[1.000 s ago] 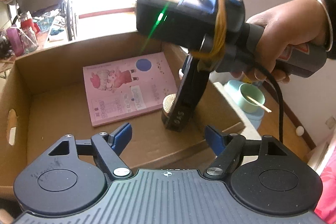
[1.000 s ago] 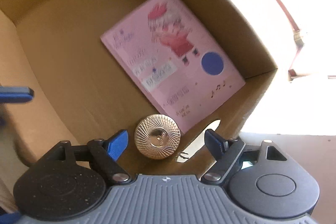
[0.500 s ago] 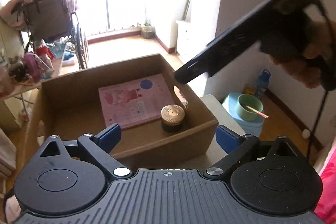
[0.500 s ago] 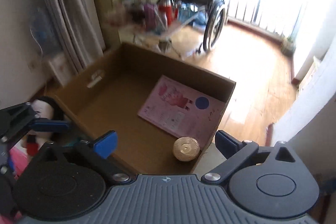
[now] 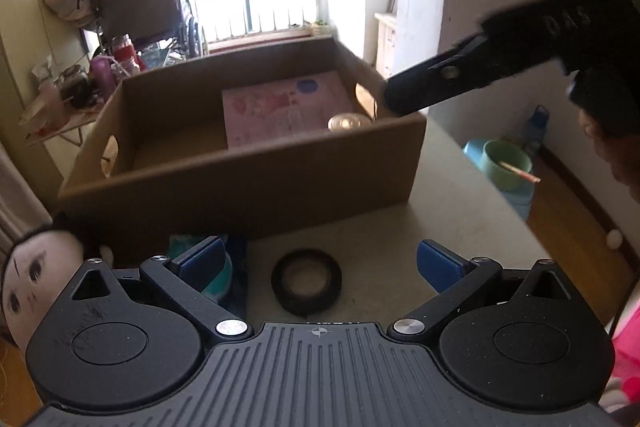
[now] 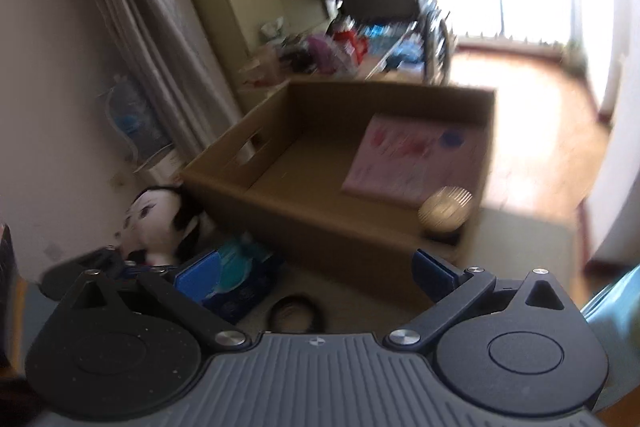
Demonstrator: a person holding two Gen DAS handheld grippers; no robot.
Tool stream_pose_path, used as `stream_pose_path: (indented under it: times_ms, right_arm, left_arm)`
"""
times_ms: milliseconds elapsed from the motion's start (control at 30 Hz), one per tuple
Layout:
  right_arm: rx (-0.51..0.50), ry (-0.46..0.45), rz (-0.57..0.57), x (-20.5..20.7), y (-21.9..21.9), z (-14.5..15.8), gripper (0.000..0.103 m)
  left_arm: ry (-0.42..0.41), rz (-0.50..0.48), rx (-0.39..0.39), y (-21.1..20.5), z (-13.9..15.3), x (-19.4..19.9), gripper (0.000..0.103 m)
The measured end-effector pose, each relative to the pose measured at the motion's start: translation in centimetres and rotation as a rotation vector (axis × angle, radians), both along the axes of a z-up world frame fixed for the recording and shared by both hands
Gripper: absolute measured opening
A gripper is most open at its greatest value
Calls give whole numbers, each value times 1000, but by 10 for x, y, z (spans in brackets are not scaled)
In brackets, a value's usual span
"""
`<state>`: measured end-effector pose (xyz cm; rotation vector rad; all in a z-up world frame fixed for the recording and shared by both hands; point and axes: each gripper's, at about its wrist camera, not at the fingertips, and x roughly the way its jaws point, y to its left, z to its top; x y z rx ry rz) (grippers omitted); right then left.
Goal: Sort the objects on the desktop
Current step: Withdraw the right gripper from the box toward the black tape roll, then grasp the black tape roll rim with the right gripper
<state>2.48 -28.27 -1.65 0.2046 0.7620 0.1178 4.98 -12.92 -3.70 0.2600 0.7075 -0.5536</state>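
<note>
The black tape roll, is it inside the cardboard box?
No, the black tape roll lies on the table in front of the cardboard box.

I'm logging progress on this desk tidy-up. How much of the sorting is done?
Done: the pink book and the gold-lidded jar lie inside the cardboard box. In hand: nothing. The left gripper has opening jaws with nothing gripped; the right gripper is open and empty. Left: the black tape roll, the blue-teal packet and the doll lie outside the box.
</note>
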Motion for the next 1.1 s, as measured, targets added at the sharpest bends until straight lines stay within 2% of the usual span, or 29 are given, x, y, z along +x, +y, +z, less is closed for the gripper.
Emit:
stream_pose_path:
  times_ms: [100,267,433,500,600,700,833,967,1100]
  right_arm:
    - [14,55,24,6,12,-21,101]
    - [48,131,7,25,13,-50,91]
    - [67,230,4,42,9,-78,69]
    - [70,273,20,48,10,-89,65]
    - [46,306,52,55,15,-99,54]
    - [23,326,89,61,21,-105,45]
    - [-15,342,121,69,27,-110,38]
    - [-33,354,134,75,29,-113,36]
    - [-31,373,135,80,28,-118,36]
  left_arm:
    - [-22,1,32,-8,-18,-5,101]
    - [51,6,37,-17,-44,4,94]
    - [106,30,9,-14,-56,14,82]
    - [107,42,21,-14,-58,16,77]
    - [98,60,64,-15,-63,17,72]
    - [95,74,97,-14,-66,16,72]
    - [109,88,122,-15,-71,18,72]
    - [155,84,123,-16,-77,23,76]
    - [160,84,126,-17,-79,26,78]
